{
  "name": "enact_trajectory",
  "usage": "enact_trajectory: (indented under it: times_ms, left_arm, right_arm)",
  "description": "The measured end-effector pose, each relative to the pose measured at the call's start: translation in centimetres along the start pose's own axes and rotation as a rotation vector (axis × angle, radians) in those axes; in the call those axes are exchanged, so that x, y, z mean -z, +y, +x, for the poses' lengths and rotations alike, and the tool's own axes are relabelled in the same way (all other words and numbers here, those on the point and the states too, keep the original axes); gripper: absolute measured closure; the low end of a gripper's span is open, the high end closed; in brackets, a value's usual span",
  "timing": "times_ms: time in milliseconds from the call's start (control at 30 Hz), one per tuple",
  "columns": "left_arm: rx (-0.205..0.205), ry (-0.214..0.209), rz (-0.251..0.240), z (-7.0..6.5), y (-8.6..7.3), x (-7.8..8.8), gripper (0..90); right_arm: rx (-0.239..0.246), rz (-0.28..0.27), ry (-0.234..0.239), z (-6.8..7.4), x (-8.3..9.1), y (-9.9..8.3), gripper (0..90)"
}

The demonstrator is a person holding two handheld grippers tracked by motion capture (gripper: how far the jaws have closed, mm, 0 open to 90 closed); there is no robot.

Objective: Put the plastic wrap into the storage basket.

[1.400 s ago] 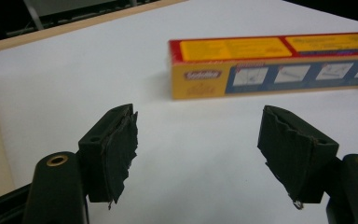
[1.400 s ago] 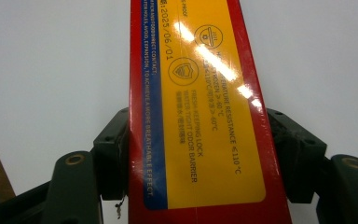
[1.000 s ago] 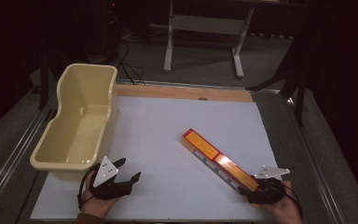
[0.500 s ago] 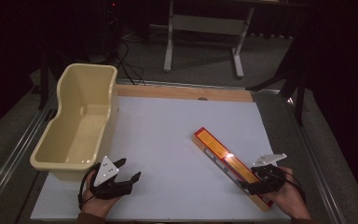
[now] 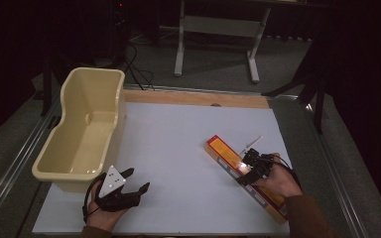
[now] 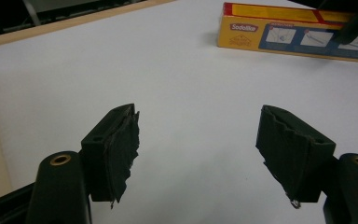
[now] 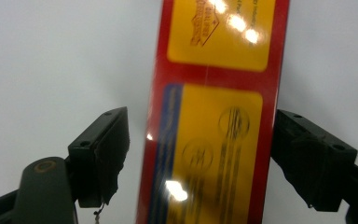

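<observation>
A long red and yellow box (image 5: 228, 158) lies flat on the white table, angled from centre toward the front right. My right gripper (image 5: 247, 169) hovers over its middle, open, one jaw on each side of the box (image 7: 214, 121) without touching it. My left gripper (image 5: 136, 181) rests low at the front left beside the tub, open, with only bare table between its fingers (image 6: 116, 149). The box's blue printed side (image 6: 303, 32) lies far ahead of that gripper.
A cream plastic tub (image 5: 69, 163) stands along the left edge of the white table (image 5: 178, 144). A wooden strip (image 5: 193, 98) borders the table's far side. Metal rails run along both sides, with a frame stand (image 5: 218, 25) on the floor behind.
My right gripper has moved forward along the box, from its near end to over its middle. The box has shifted toward the right. The left gripper has stayed put.
</observation>
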State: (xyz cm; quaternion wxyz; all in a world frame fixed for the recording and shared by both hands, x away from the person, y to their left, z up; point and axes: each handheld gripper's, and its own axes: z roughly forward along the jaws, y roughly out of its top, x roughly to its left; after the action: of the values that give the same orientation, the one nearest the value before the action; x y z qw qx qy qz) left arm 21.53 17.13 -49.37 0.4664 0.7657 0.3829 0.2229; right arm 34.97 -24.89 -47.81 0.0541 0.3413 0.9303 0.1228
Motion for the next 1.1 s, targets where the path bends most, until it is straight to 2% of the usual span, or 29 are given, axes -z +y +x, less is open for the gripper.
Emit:
enact_trajectory:
  times_ms: [33,200,333,367,400,567,600,633,700,800,833,867,967,1000,1100]
  left_arm:
    - [0.001,-0.001,0.001,0.0,0.0,0.0,29.1]
    - [0.0,-0.002,0.001,0.0,0.0,0.0,29.1]
    - [0.002,-0.002,0.0,0.0,0.0,0.0,29.3]
    - [0.001,-0.002,0.0,0.1,0.0,0.0,29.3]
    - [0.001,-0.002,0.0,0.1,0.0,0.0,29.3]
    - [0.004,-0.002,0.0,0.0,0.0,0.0,29.4]
    - [0.004,-0.002,0.0,0.0,0.0,0.0,29.4]
    - [0.004,-0.001,0.0,0.1,0.0,0.0,29.5]
    - [0.005,-0.001,0.0,0.1,0.0,0.0,29.4]
    - [0.005,0.0,0.0,0.1,0.0,0.0,29.5]
    - [0.005,0.0,0.0,0.1,0.0,0.1,29.5]
    - [0.006,0.001,-0.001,0.1,0.0,0.1,29.5]
    - [0.005,0.0,-0.001,0.1,0.0,0.0,29.5]
    - [0.005,0.0,-0.001,0.1,0.0,0.0,29.5]
    - [0.005,0.0,-0.001,0.0,0.0,0.0,29.5]
  right_arm:
    - [0.004,0.044,-0.011,0.0,-0.7,0.7,22.5]
    - [0.008,0.147,-0.036,0.1,-2.0,1.9,31.2]
    - [-0.016,0.184,-0.017,0.0,-2.3,2.2,36.6]
    - [-0.054,0.206,-0.007,-0.2,-2.2,2.4,38.8]
    - [-0.054,0.206,-0.007,-0.2,-2.2,2.4,38.8]
    - [-0.154,0.246,0.008,-0.5,-2.1,3.0,40.9]
    - [-0.154,0.246,0.008,-0.5,-2.1,3.0,40.9]
    - [-0.204,0.255,0.045,-0.8,-1.9,3.0,41.0]
    - [-0.251,0.256,0.076,-0.9,-1.8,3.0,41.1]
    - [-0.28,0.239,0.102,-0.9,-1.6,2.8,41.2]
    - [-0.288,0.221,0.114,-0.7,-1.5,2.7,41.2]
    - [-0.323,0.183,0.141,-0.6,-1.1,2.4,41.2]
    - [-0.373,0.12,0.203,-0.5,-0.5,2.2,41.2]
    - [-0.373,0.12,0.203,-0.5,-0.5,2.2,41.2]
    - [-0.407,0.078,0.277,-0.3,0.1,2.2,41.1]
